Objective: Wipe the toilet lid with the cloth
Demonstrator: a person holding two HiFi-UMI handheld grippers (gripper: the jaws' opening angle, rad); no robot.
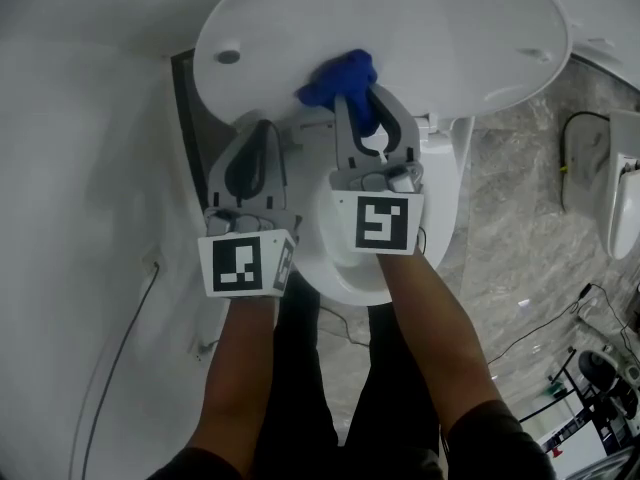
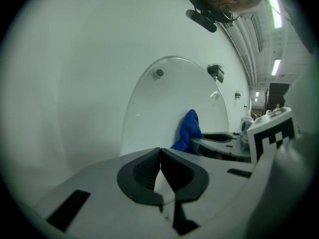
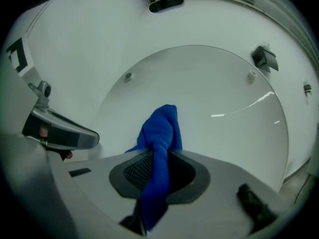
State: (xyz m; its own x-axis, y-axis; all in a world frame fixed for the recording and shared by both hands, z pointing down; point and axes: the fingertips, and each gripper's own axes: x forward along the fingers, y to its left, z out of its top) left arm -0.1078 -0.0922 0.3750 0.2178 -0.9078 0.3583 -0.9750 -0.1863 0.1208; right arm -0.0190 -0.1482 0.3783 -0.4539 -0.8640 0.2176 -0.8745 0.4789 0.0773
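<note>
the toilet lid [image 1: 400, 28] is a glossy white oval of hard plastic, raised upright, with 2 small round bumpers visible on its face. the cloth [image 3: 162, 128] is deep blue with a soft, nubby pile, bunched into a twisted roll. it sits against the lower middle of the lid's face.

the right gripper [image 3: 159, 156] has its 2 ribbed dark pads clamped on the cloth, which sticks out past the tips and hangs down behind them. the left gripper [image 2: 160, 153] has its pads pressed together with nothing between them; it is just beside the right one, short of the lid.

below the grippers is the white toilet bowl [image 1: 340, 273]. the floor [image 1: 520, 208] is grey veined stone with thin cables lying on it. a smooth white wall [image 1: 80, 148] runs along the left.
</note>
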